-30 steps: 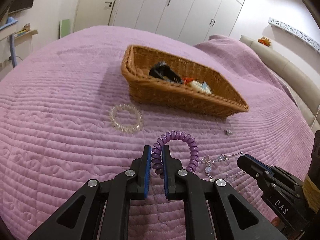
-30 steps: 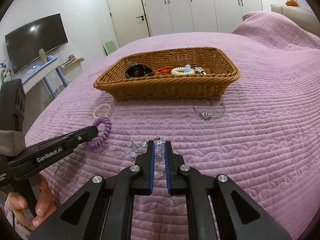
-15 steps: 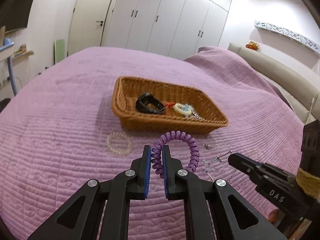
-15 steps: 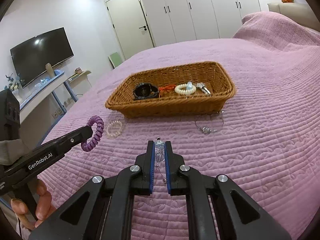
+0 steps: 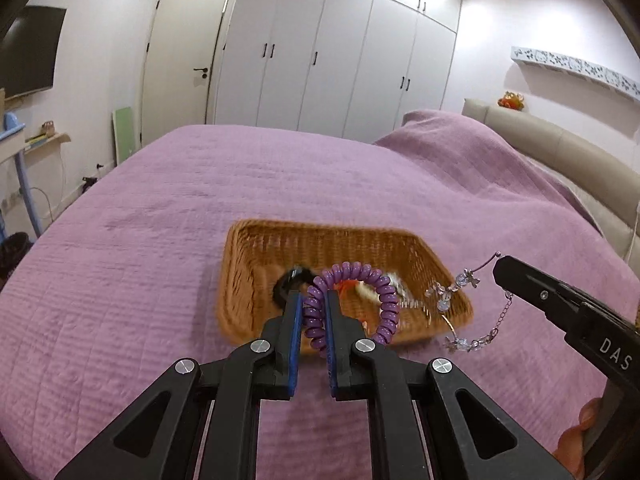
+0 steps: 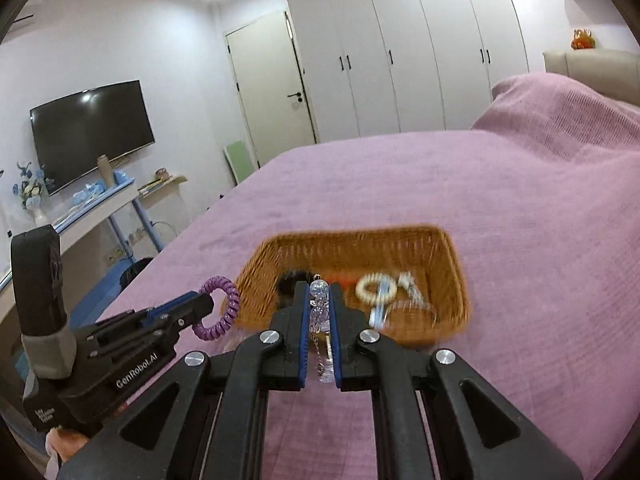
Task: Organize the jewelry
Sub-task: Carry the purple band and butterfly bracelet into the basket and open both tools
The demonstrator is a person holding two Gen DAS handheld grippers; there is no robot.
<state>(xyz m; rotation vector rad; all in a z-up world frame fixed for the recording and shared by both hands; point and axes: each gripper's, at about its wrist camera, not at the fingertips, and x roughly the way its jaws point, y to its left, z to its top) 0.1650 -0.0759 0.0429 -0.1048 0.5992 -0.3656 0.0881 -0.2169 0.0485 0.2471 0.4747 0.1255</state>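
Observation:
My left gripper (image 5: 311, 300) is shut on a purple spiral coil bracelet (image 5: 384, 300) and holds it in the air in front of the wicker basket (image 5: 248, 272). The coil also shows in the right wrist view (image 6: 224, 312). My right gripper (image 6: 320, 292) is shut on a crystal bead bracelet (image 6: 319, 304), lifted above the bed. Its beads and chain dangle in the left wrist view (image 5: 460, 292). The basket (image 6: 452, 280) holds a black band (image 6: 286, 280), an orange piece and a white beaded bracelet (image 6: 374, 288).
The purple quilted bedspread (image 5: 120, 280) covers the whole bed. A beige headboard (image 5: 560, 160) runs along the right. White wardrobes (image 5: 320, 60) and a door stand behind. A TV (image 6: 92, 132) and a desk (image 6: 92, 208) are at the left.
Both grippers have risen from the bedspread with their bracelets and moved toward the basket. The clear bead bracelet and silver piece on the quilt have dropped out of view.

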